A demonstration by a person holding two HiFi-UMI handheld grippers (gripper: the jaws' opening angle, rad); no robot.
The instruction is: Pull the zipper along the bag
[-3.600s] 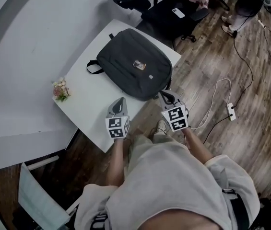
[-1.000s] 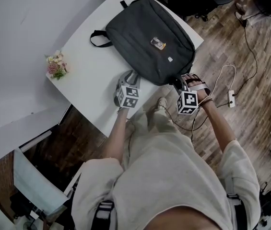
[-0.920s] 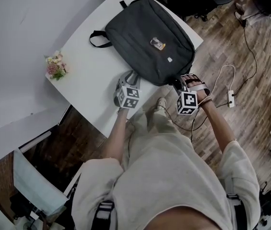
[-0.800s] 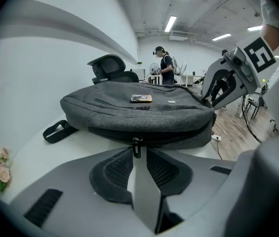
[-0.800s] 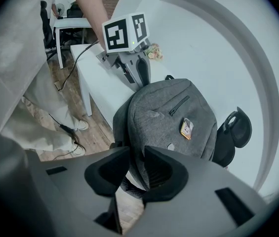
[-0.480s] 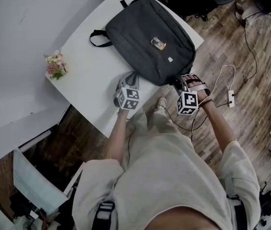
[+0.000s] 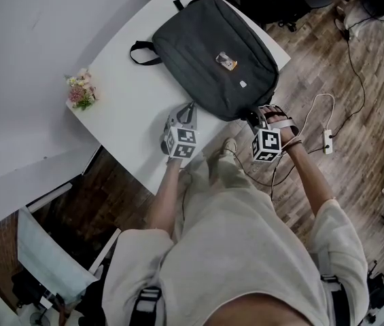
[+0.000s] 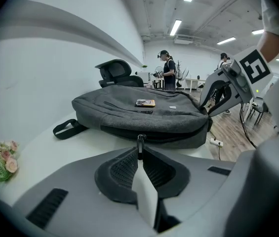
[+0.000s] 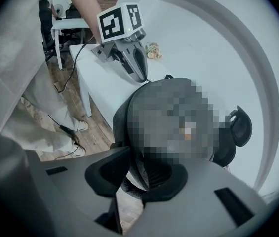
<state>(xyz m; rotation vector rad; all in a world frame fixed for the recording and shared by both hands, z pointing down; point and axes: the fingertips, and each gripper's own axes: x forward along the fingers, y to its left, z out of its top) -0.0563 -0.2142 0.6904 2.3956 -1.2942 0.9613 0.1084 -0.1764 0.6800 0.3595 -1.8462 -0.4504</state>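
**ITEM:** bag (image 7: 212, 53). Dark grey, soft, lying flat on the far-right part of the white table (image 7: 127, 117). Its near-right corner sits at the table's edge.
- **Zipper** (image 8: 154, 134): dark seam along the bag's near side wall. Pull tab not made out in any view.
- **L gripper** (image 7: 189, 109): tongs pressed together, no part of the bag in them. Tip is just beside the bag's near edge, not touching.
- **R gripper** (image 7: 253, 119): at the near-right corner. Tongs closing w/ corner fabric between the pads (image 9: 107, 174), which don't look clamped yet.

**STEP (judged):** getting a hold at the corner; the run along the seam hasn't begun.

**HANDLING NOTES:**
- Check that R has the tab, not just cloth, before hauling.
- If it's cloth only, keep R as anchor and let L take the tab.
- Pull low, in line w/ the seam.
- Hold the bag w/ the other gripper so it doesn't slide.
- Go slow round the corner curve, where soft fabric prob. bunches.
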